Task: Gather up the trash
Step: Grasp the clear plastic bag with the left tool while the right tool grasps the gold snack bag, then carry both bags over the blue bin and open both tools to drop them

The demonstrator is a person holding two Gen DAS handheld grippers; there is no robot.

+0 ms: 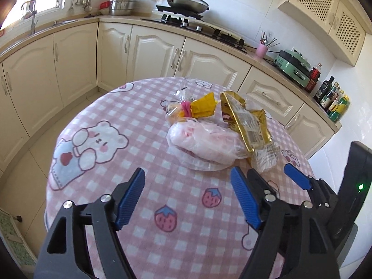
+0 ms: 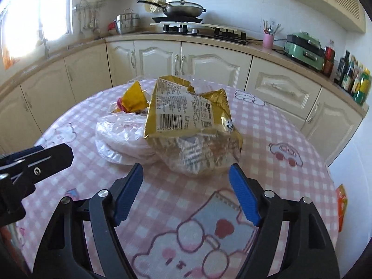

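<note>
A pile of trash lies on the round table with a pink checked cloth (image 1: 144,125) (image 2: 279,125). It holds a gold snack wrapper (image 1: 246,121) (image 2: 188,111), a crumpled clear plastic bag (image 1: 204,144) (image 2: 123,137), another clear wrapper (image 2: 200,158) under the gold one, and a yellow wrapper with a pink band (image 1: 200,107) (image 2: 134,97). My left gripper (image 1: 186,200) is open and empty, just short of the clear bag. My right gripper (image 2: 186,195) is open and empty, just in front of the gold wrapper; it also shows in the left wrist view (image 1: 274,181).
Cream kitchen cabinets (image 1: 151,51) and a counter curve behind the table, with a stove and wok (image 1: 186,4), a pink utensil cup (image 1: 261,50), a green appliance (image 1: 293,66) and bottles (image 1: 332,97). The floor (image 1: 41,153) lies to the left.
</note>
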